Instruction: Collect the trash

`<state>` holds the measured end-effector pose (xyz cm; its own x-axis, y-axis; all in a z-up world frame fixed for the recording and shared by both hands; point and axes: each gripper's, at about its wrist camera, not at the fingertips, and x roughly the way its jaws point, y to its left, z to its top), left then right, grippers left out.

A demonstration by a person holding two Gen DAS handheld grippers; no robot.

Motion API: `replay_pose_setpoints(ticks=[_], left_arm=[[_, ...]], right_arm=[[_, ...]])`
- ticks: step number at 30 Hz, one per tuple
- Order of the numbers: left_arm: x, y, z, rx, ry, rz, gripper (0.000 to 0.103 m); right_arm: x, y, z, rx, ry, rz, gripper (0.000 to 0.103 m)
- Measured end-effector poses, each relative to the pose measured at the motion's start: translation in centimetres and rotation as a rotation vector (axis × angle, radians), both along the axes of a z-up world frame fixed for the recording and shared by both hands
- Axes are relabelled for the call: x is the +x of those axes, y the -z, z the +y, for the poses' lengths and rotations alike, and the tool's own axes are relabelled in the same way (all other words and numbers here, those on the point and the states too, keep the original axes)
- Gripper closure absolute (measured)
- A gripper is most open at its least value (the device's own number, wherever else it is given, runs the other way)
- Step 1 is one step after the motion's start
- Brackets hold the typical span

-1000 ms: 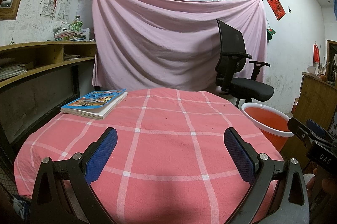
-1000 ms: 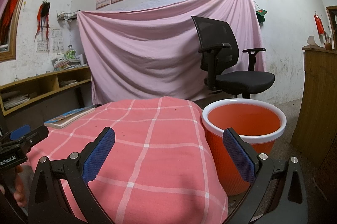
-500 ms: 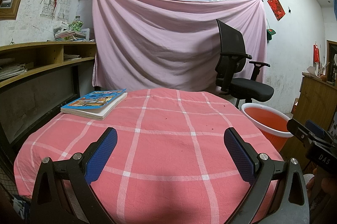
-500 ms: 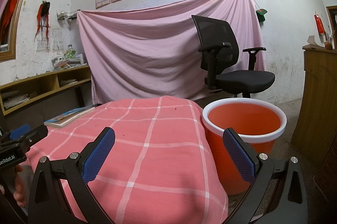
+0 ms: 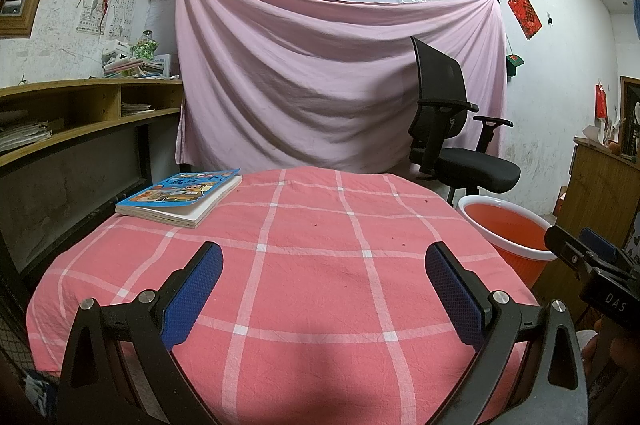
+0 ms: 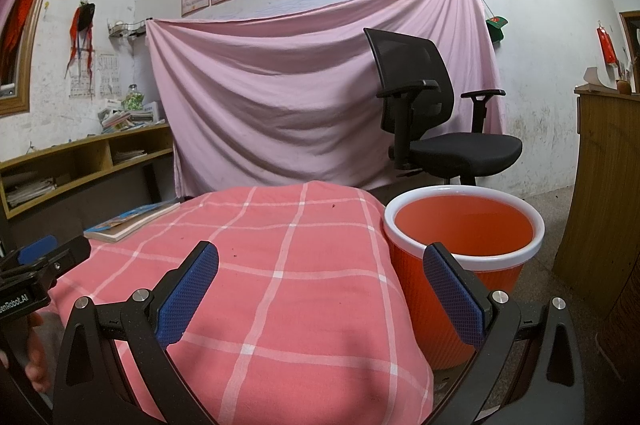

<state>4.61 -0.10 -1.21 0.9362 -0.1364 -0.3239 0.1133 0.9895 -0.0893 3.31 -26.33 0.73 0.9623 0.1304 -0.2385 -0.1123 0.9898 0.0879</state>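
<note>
Trash of any size is not to be seen on the table (image 5: 304, 289): the pink checked cloth carries only a few dark specks (image 5: 316, 225), too small to tell what they are, and a book (image 5: 180, 193) lying flat at its far left corner. The orange bin (image 6: 460, 245) stands on the floor just beside the table's right edge, open-topped, and what lies at its bottom cannot be made out.

The left gripper (image 5: 323, 273) hangs above the near middle of the cloth with its jaws spread wide and nothing between the blue pads. The right gripper (image 6: 320, 275) sits over the table's right edge, jaws likewise spread and empty, its right finger in line with the bin's near rim.

By the look of it the task is either at its very start or at its close, since neither gripper carries anything. The next move would call for finding something worth picking up. If the specks are the target, they would need a low, careful pinch against soft cloth that may bunch.
</note>
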Motion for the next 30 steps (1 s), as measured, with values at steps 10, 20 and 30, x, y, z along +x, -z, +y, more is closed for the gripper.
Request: replay_pose_setpoints(ticks=[10, 20, 30], left_arm=[[0.04, 0.0, 0.09, 0.0, 0.001, 0.0, 0.004], [-0.16, -0.29, 0.31, -0.017, 0.004, 0.003, 0.004], [-0.21, -0.44, 0.67, 0.018, -0.043, -0.017, 0.004]], right_arm=[[-0.09, -0.07, 0.04, 0.0, 0.0, 0.002, 0.0], [-0.17, -0.1, 0.07, 0.0, 0.001, 0.003, 0.0], [-0.07, -0.16, 0.05, 0.0, 0.0, 0.003, 0.0]])
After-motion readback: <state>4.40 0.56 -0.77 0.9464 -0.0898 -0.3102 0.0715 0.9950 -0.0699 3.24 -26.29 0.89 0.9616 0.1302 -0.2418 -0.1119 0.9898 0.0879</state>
